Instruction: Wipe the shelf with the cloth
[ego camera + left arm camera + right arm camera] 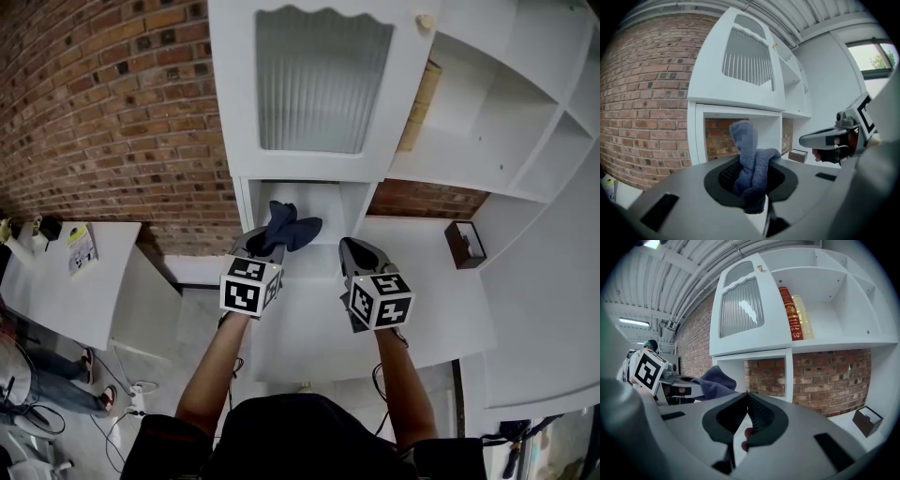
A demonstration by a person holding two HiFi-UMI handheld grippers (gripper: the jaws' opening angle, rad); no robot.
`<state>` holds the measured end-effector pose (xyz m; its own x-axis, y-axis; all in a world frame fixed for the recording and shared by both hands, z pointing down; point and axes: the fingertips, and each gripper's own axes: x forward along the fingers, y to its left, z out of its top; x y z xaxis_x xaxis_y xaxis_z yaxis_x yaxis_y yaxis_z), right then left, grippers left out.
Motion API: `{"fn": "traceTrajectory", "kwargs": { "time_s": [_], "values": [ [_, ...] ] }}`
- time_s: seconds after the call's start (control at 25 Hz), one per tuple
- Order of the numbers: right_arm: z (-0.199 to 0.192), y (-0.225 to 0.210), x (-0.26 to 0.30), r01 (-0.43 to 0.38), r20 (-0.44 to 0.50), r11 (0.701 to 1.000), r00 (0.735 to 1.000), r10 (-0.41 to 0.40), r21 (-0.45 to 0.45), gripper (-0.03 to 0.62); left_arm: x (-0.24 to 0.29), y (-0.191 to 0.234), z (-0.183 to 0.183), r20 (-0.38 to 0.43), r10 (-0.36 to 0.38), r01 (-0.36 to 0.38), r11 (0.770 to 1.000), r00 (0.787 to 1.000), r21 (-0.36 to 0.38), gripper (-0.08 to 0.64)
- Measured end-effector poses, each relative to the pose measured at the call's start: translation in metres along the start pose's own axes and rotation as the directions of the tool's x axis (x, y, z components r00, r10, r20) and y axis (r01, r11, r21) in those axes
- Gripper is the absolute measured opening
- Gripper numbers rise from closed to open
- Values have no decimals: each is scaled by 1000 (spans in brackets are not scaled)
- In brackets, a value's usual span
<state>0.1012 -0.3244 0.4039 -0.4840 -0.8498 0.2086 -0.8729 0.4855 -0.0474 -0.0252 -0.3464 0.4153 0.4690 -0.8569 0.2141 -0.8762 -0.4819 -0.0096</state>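
A dark blue cloth [289,228] sticks up from my left gripper [265,246], which is shut on it; in the left gripper view the cloth [751,169] bunches between the jaws. It hangs just in front of the small open shelf niche [314,211] under the glass-door cabinet. My right gripper [357,251] is level with the left one, to its right, shut with nothing between its jaws [746,397]. In the right gripper view the cloth [715,382] shows at the left, next to the niche [766,376].
A white shelving unit with a ribbed glass door [319,80] stands against a brick wall. Books [797,312] stand in an upper compartment. A small dark box [465,244] sits on the white counter [431,319] at the right. A white table [66,281] is at the left.
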Motion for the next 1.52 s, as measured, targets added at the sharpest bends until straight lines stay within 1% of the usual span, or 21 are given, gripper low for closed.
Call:
{"fn": "traceTrajectory", "kwargs": {
  "time_s": [0.4,0.6,0.72,0.92,1.12,1.52],
  "values": [
    [3,39,-17,24,4,1000,1000,-24,6,17,-54,1,4,29,-58,59,998,998,-22,71],
    [7,62,-27,29,17,1000,999,-29,1,17,-84,-1,17,78,-98,104,992,992,-72,71],
    [12,79,-35,33,34,999,999,-32,-18,17,-101,2,20,95,-98,104,993,991,-63,71],
    [14,99,-49,48,50,999,998,-46,-24,17,-126,2,16,90,-93,95,995,992,-18,71],
    [12,115,-62,67,57,998,996,-66,-19,17,-148,1,10,105,-116,121,992,988,-38,71],
    [7,150,-76,83,59,997,995,-82,-8,17,-182,0,3,123,-157,161,987,980,-23,71]
  ]
}}
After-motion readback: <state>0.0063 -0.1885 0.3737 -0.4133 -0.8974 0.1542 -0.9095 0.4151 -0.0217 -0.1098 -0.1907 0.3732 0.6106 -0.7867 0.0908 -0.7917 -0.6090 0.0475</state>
